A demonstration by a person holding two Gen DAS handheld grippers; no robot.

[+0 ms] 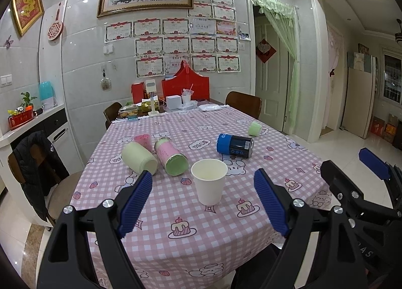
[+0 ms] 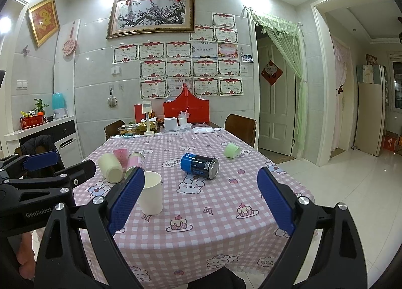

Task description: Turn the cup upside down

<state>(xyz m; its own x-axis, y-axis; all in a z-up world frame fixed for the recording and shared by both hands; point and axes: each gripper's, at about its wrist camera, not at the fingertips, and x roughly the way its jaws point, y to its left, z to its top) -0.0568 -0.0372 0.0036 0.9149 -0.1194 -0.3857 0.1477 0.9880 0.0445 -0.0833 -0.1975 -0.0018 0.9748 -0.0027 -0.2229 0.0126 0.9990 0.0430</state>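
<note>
Four toppled containers point(image 1: 173, 156) lie behind upright paper cup point(image 1: 209, 181).

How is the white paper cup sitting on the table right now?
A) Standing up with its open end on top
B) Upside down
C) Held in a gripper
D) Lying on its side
A: the white paper cup stands upright on the tablecloth, its open rim facing up, nothing touching it.
</note>
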